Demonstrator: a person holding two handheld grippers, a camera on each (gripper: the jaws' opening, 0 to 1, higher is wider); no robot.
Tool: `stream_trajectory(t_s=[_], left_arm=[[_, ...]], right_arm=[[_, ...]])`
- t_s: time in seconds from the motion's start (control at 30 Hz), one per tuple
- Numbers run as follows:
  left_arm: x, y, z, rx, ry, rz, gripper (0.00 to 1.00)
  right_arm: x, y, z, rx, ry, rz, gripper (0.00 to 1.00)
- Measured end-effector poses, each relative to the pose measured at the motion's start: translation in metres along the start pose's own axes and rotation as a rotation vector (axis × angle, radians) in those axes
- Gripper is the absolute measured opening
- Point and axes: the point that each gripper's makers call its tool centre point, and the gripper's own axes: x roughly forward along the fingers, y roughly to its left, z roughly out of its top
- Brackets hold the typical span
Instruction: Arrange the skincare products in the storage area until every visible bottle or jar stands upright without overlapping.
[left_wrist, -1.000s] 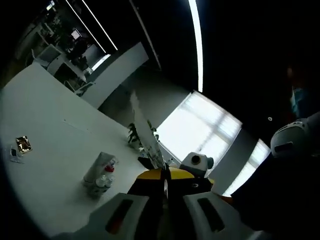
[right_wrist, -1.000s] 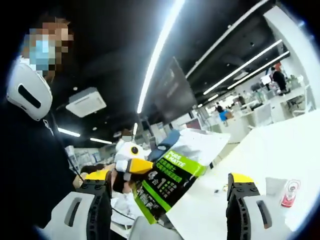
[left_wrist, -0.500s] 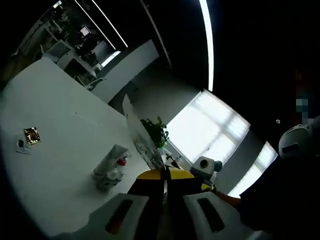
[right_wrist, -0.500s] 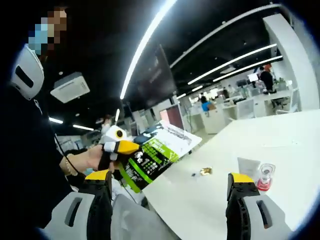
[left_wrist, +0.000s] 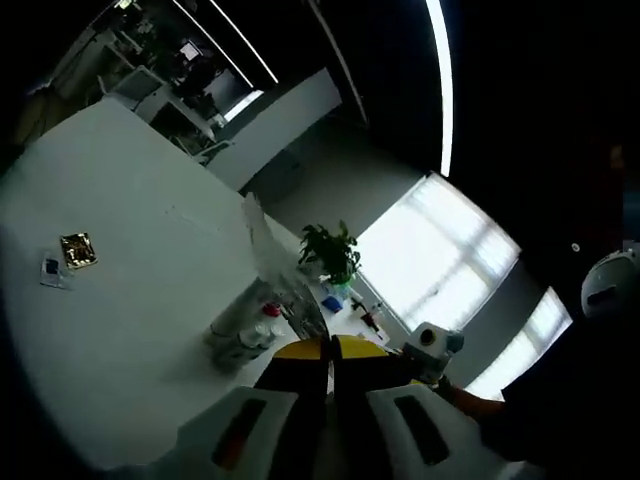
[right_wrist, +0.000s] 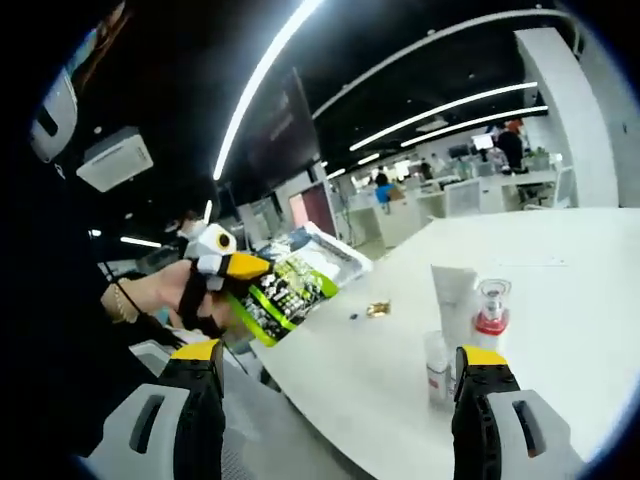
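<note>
A white tube (right_wrist: 455, 295), a clear bottle with a red collar (right_wrist: 490, 312) and a small bottle (right_wrist: 435, 366) stand together on the white table (right_wrist: 570, 270). In the left gripper view the same cluster of products (left_wrist: 240, 330) sits just beyond my jaws. My left gripper (left_wrist: 331, 348) is shut on a green-and-white packet (left_wrist: 272, 268), seen edge-on here. From the right gripper view, the left gripper (right_wrist: 240, 268) holds that packet (right_wrist: 290, 285) in the air off the table's edge. My right gripper (right_wrist: 338, 372) is open with nothing between its fingers.
A small gold wrapper (left_wrist: 77, 250) and a tiny packet (left_wrist: 50, 268) lie on the table to the left; the gold wrapper (right_wrist: 377, 309) also lies beyond the products. A potted plant (left_wrist: 330, 255) stands at the far edge. A person's hand (right_wrist: 150, 295) holds the left gripper.
Both cameras have swung, so the products now sit nearer in each view. The left gripper has carried the packet lower, closer to the table edge. The right jaws stayed open.
</note>
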Motion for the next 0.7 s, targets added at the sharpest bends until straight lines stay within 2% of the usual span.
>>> stream_trajectory(t_s=[0.27, 0.37, 0.47, 0.7], left_arm=[[0.018, 0.038, -0.019, -0.008, 0.056, 0.065, 0.01], [0.024, 0.041, -0.023, -0.011, 0.073, 0.072, 0.01], [0.028, 0.043, -0.029, 0.024, 0.111, 0.095, 0.01], [0.041, 0.066, -0.038, 0.002, 0.152, 0.138, 0.01]], right_arm=[[-0.007, -0.016, -0.018, 0.019, 0.019, -0.041, 0.99], [-0.007, -0.021, -0.024, 0.022, 0.031, -0.054, 0.99], [-0.006, -0.023, -0.028, 0.021, 0.036, -0.065, 0.99], [-0.007, -0.034, -0.036, 0.029, 0.051, -0.090, 0.99]])
